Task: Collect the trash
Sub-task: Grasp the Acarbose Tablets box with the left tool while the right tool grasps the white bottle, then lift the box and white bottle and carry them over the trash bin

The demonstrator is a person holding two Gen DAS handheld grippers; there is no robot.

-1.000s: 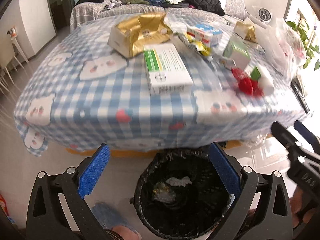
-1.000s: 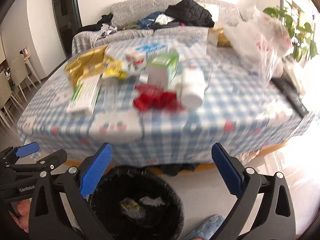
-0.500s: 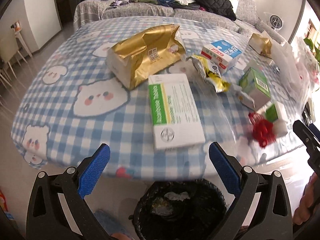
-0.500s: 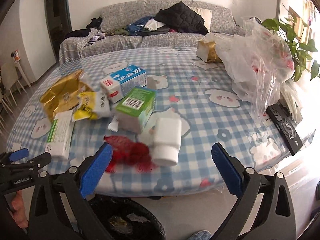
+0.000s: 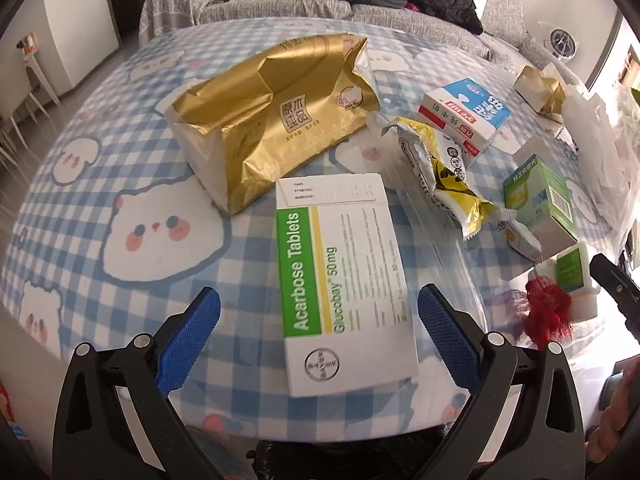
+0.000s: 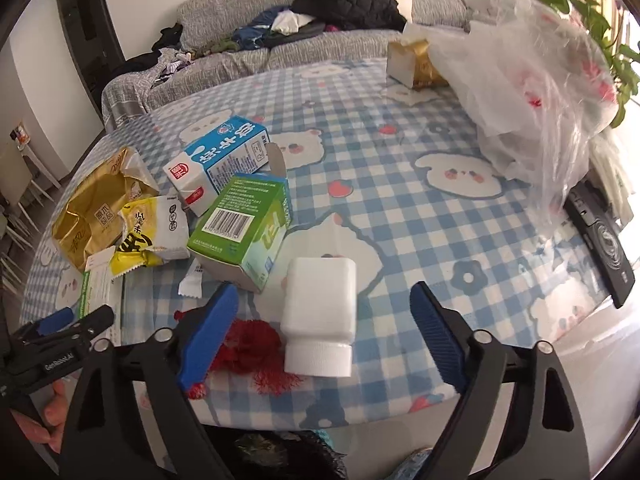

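Two open claws: tablet box (image 5: 344,280) between left claw (image 5: 319,332).

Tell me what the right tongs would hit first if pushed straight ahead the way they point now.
Most likely the white plastic bottle, lying on its side between the open right tongs with its cap toward them. The red mesh netting lies just left of that line. Depth is hard to judge here.

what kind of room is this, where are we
Most likely a living room in someone's home: a grey sofa heaped with clothes stands behind a table under a bear-print checked tablecloth, with a houseplant at the side.
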